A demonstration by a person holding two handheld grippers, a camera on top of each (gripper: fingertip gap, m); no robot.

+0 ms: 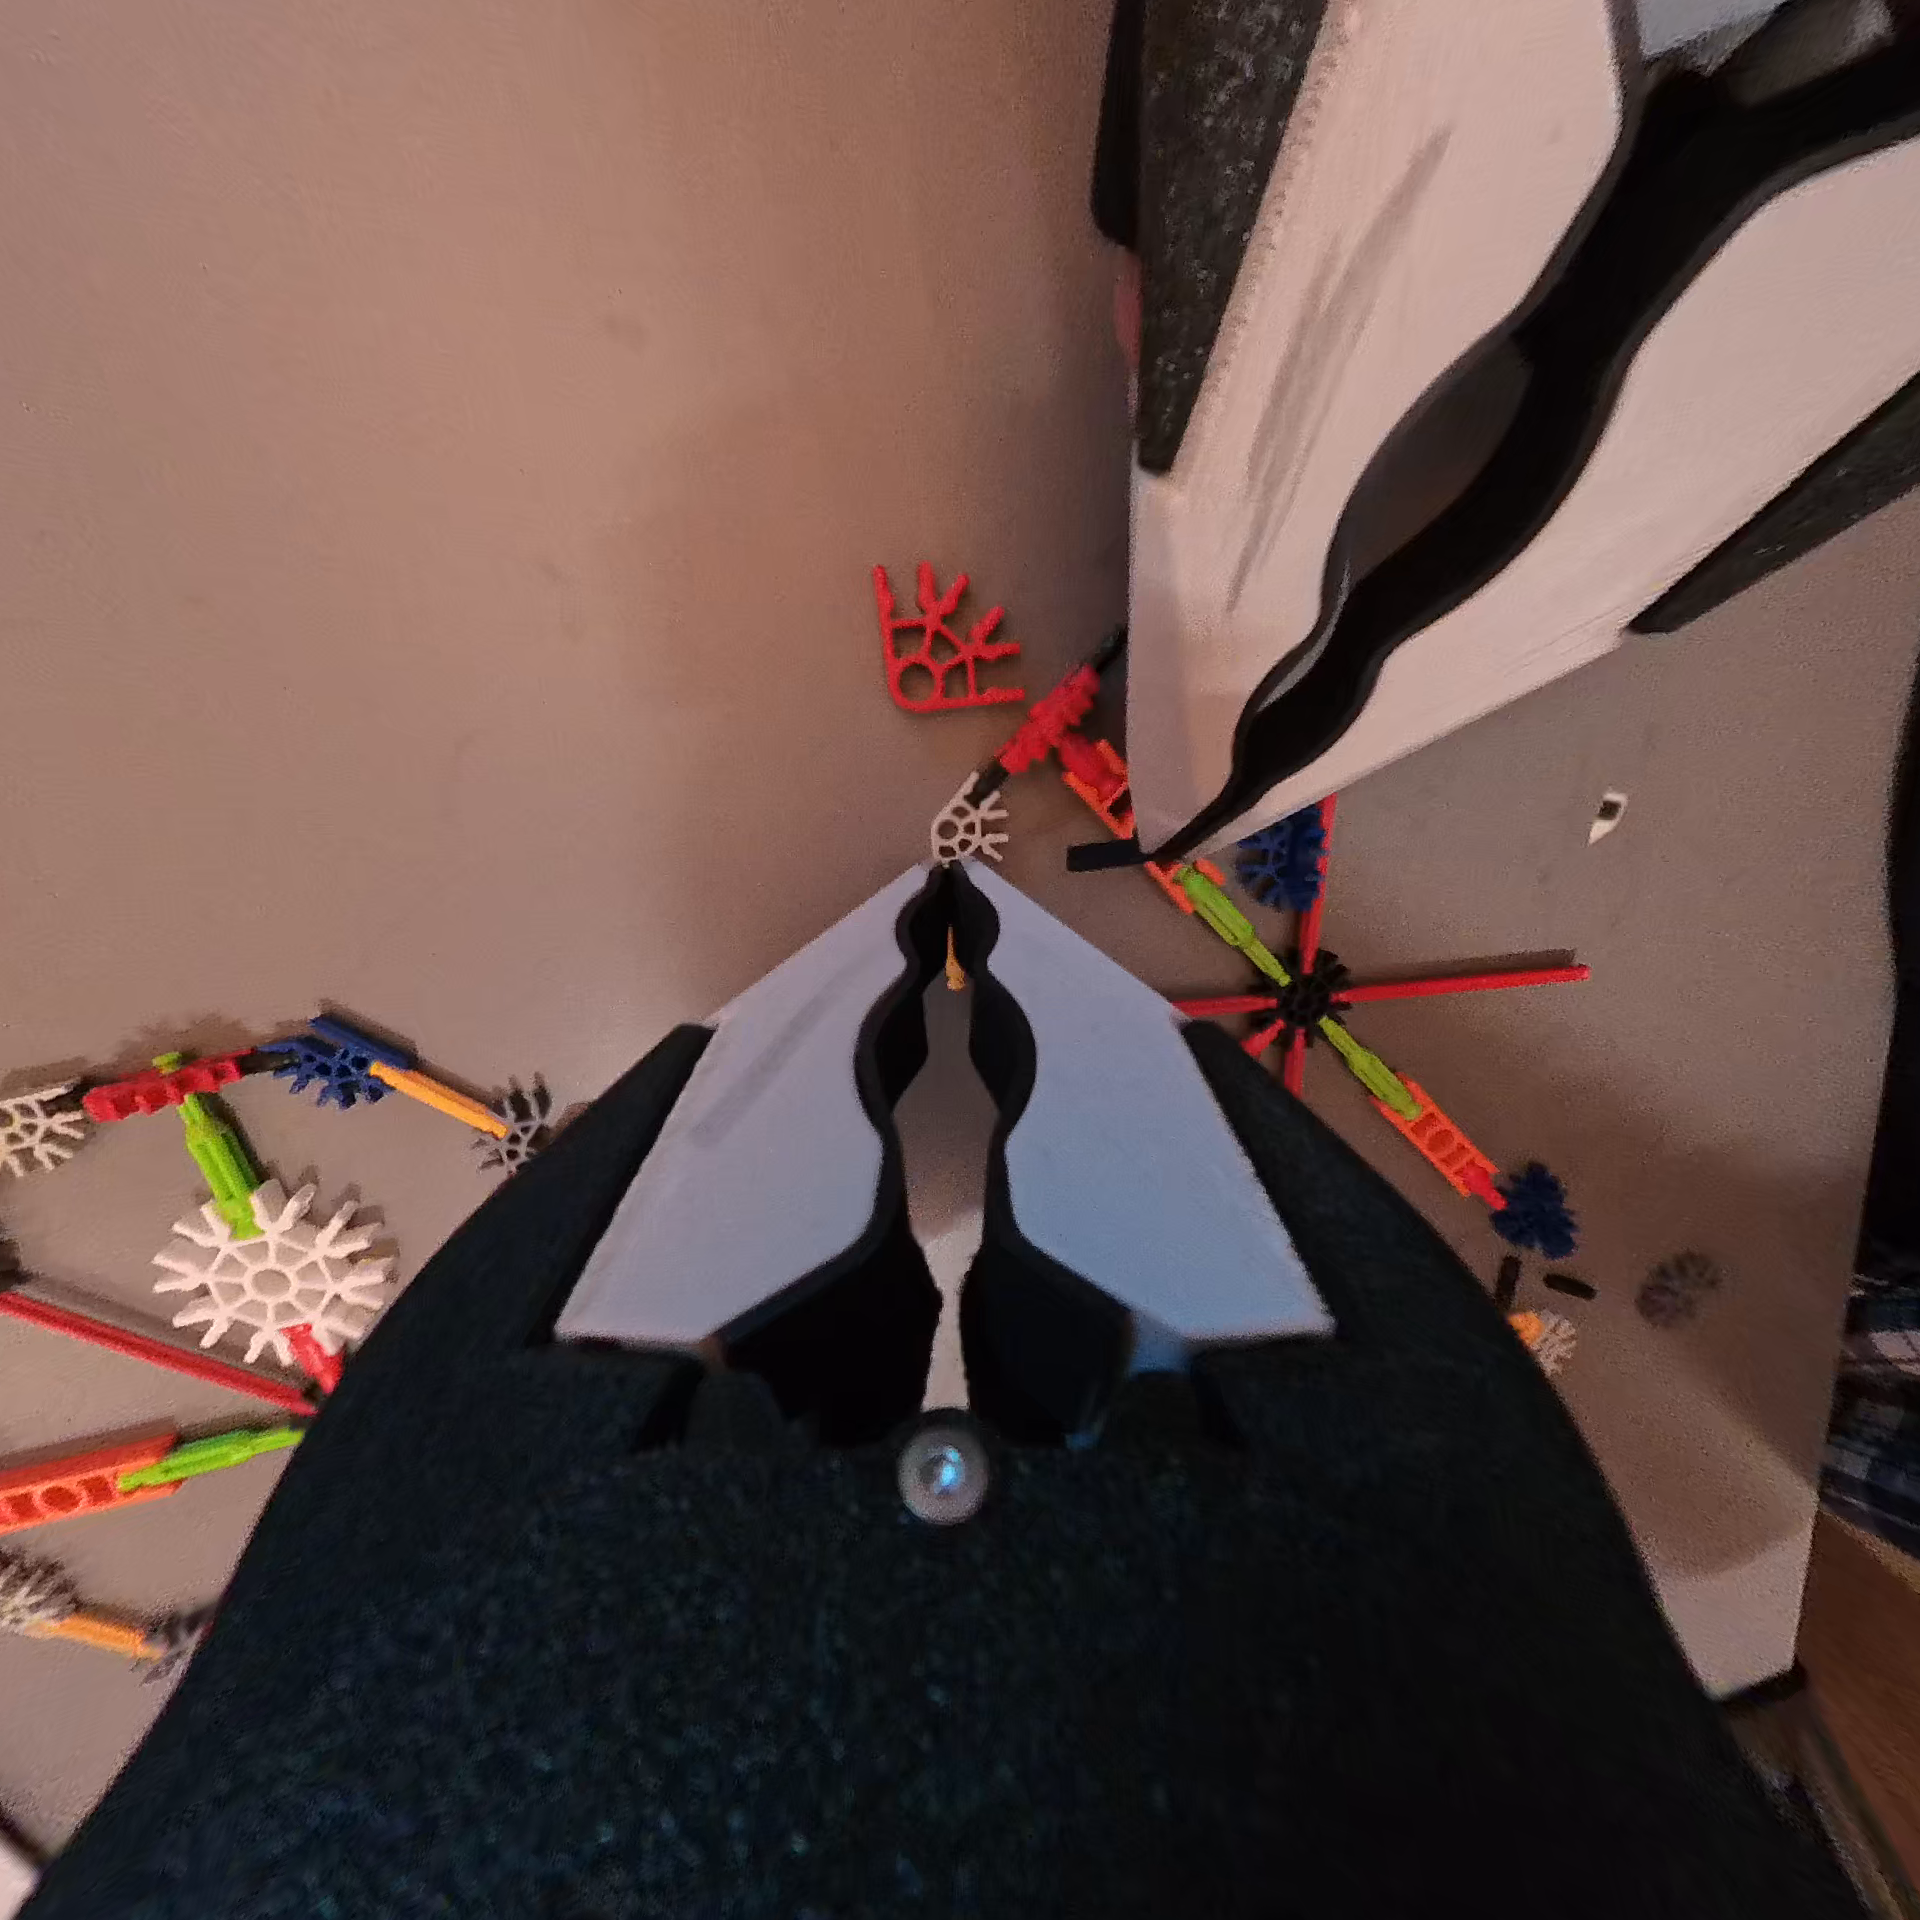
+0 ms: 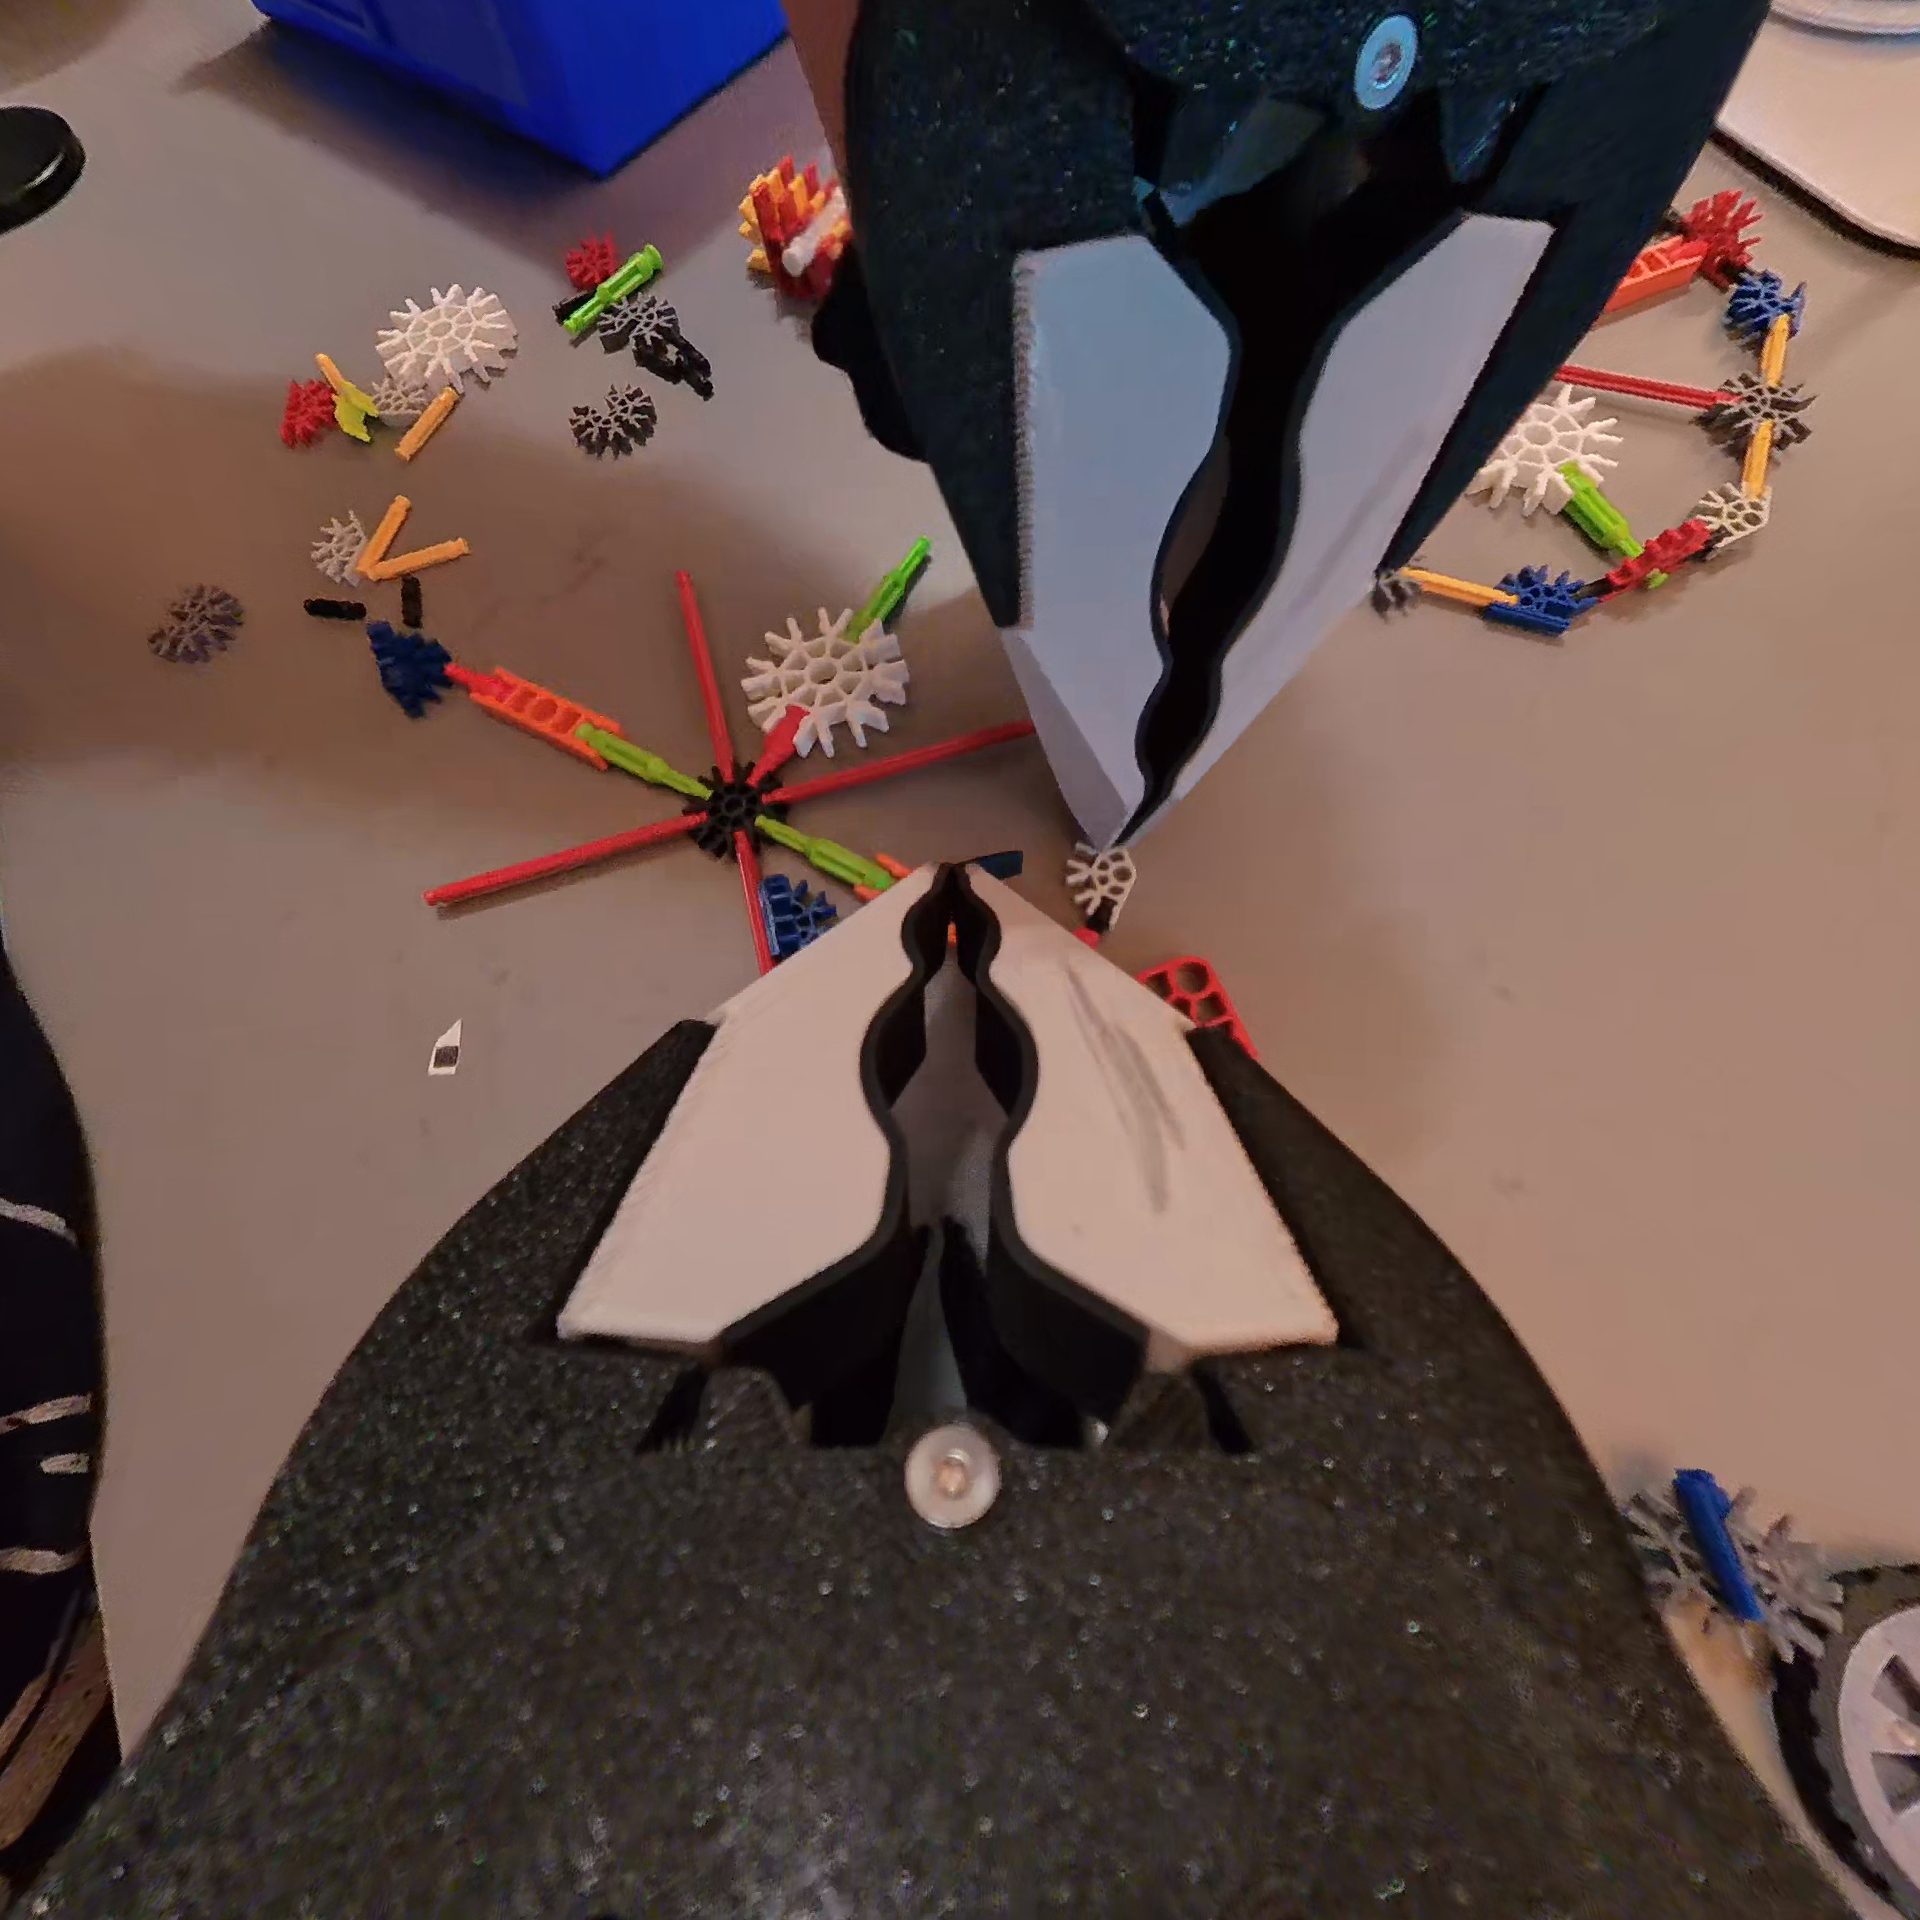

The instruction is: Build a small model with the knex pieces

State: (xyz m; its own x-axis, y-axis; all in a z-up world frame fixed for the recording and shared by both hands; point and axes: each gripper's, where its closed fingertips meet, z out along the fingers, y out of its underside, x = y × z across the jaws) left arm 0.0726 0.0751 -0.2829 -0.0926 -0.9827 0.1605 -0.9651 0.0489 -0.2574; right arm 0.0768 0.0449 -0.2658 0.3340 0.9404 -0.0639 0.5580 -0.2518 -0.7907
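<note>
Left wrist view is showing the left gripper [image 1: 948, 878] with its two white fingers drawn together until the tips are meeting, leaving only the wavy slot behind them. The tips are pressing against the edge of a small white fan-shaped plastic connector [image 1: 968, 826]. A thin orange sliver [image 1: 954, 971] is showing inside the slot, but I cannot tell whether it is being gripped or is merely lying underneath. The white connector is sitting at the free end of a chain: a short black rod is joining it to a red toothed connector [image 1: 1049, 717], and orange and green pieces are running on to a black round hub [image 1: 1311, 995] with thin red rods radiating from it. This spoked build is lying flat on the beige table [image 1: 416, 416], probably because all its rods are spreading in one plane. The right gripper [image 2: 951, 878] is coming in from the opposite side, its fingers likewise closed at the very tips and pinching a short dark blue rod [image 2: 1000, 862] whose end is sticking out sideways. Such a fine tip grip seems to suit so slender a piece. Both grippers are converging on the same spot, near each other but apart. A loose red quarter-fan connector [image 1: 940, 649] is lying just beside the chain, and a ring-shaped build with a large white snowflake wheel [image 2: 1548, 447] is resting well apart.
</note>
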